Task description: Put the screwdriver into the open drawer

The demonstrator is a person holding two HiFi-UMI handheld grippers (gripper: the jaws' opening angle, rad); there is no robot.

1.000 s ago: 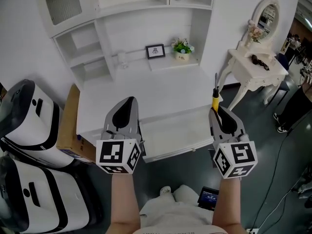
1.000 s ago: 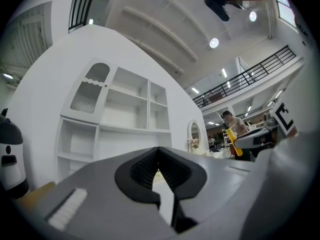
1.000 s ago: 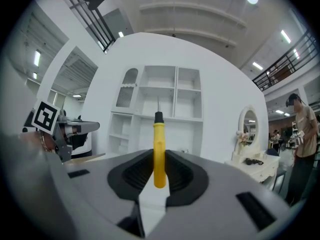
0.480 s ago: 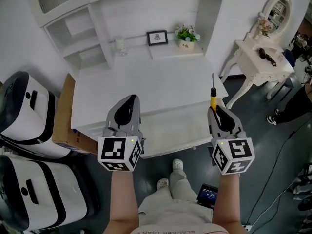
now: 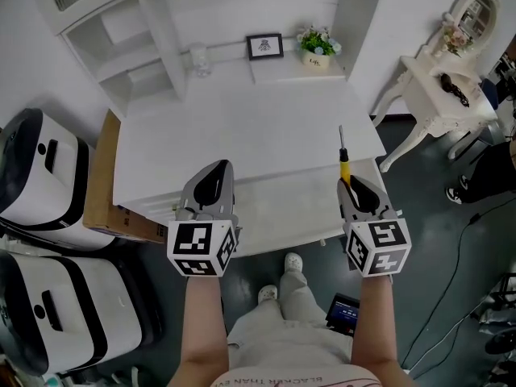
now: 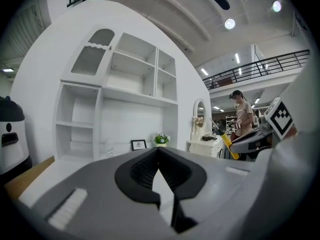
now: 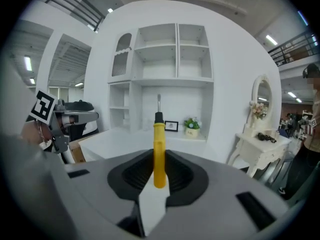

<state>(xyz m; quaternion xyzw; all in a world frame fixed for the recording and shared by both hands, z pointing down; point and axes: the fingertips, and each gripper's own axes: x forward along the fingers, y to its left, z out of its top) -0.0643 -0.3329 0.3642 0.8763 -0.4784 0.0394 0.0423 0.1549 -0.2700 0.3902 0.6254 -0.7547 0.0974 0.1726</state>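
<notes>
Both grippers sunk closer to desk [image 5: 242, 135] since earlier frame. Right gripper [image 5: 348, 184] clamped narrow on yellow handle of screwdriver [image 5: 344, 168], shaft sticking out ahead of jaws. Left gripper [image 5: 214, 168] closed, empty. Open drawer [image 5: 282, 206] between grippers, just below tips.

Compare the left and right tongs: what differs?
Load: the right tongs are clamped on the yellow handle of the screwdriver, whose shaft points ahead. The left tongs are shut on nothing.
Place: the left tongs hang over the left part of the open drawer, and the right tongs hang over its right end.
Shared: both point toward the desk, side by side.
</notes>
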